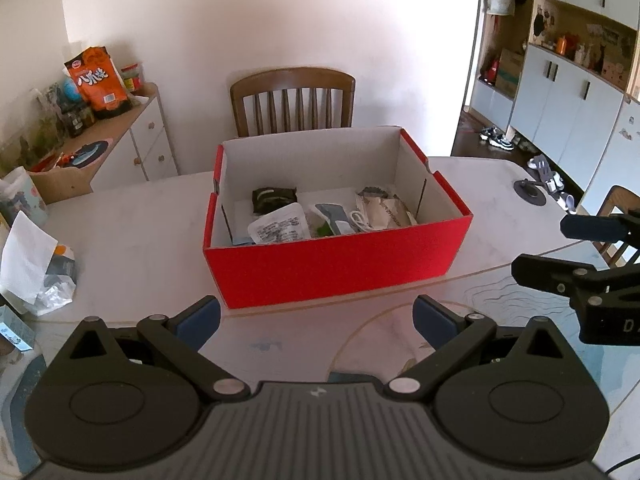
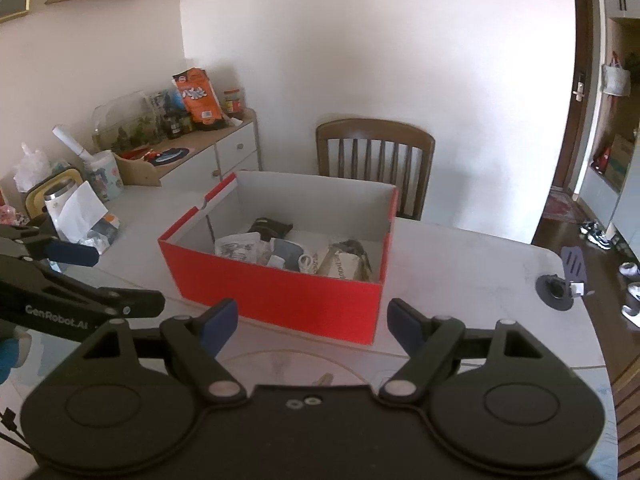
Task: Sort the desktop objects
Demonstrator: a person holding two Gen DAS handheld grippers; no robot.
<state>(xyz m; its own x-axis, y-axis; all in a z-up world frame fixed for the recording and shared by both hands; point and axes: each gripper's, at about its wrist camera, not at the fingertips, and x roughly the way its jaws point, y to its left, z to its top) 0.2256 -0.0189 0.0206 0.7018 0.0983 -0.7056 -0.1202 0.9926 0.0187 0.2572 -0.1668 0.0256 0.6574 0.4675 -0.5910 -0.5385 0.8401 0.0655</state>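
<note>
**Red box holding sorted items; both grippers empty**

The red box (image 1: 336, 264) stands near the middle of the pale table (image 1: 132, 240), lid off, in front of a wooden chair (image 1: 294, 100). Exterior red, interior white. Inside lie a dark pouch (image 1: 274, 199), a white printed packet (image 1: 278, 230), a coiled white cable (image 1: 360, 219) and a beige packet (image 1: 386, 212), packed close together. Left gripper (image 1: 316, 320): jaws spread wide, nothing between them. Right gripper (image 2: 312, 322): jaws spread wide, nothing held. Both hover before the box's near wall.
</note>
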